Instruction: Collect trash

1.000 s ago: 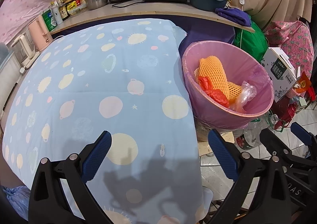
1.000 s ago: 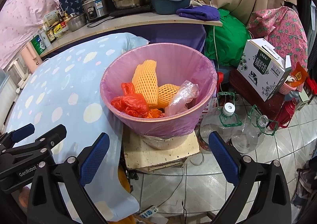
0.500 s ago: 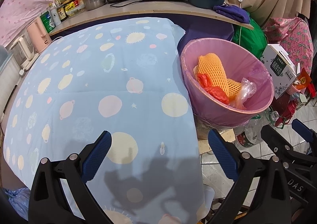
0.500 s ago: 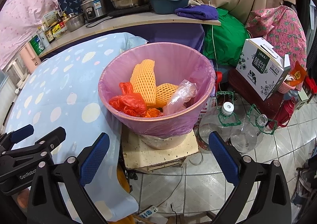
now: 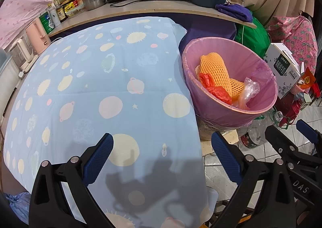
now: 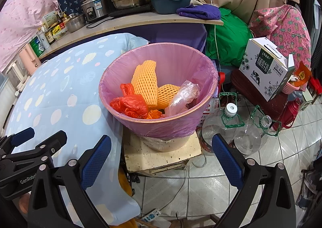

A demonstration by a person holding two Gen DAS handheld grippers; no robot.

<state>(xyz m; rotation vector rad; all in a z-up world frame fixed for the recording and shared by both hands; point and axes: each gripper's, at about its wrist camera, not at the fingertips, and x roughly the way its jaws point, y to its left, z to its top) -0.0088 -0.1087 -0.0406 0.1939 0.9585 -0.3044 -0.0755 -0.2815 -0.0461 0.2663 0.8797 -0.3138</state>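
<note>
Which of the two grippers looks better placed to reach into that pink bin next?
Probably the right gripper: the pink bin sits almost straight ahead of it. The left gripper faces the patterned tablecloth, with the bin off to its side. Both are open and hold nothing.

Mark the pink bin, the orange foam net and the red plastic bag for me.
pink bin (image 6: 177, 125): right wrist view, front outer wall under the rim.
orange foam net (image 6: 146, 83): right wrist view, middle of the upright piece.
red plastic bag (image 6: 129, 106): right wrist view, crumpled centre.
</note>
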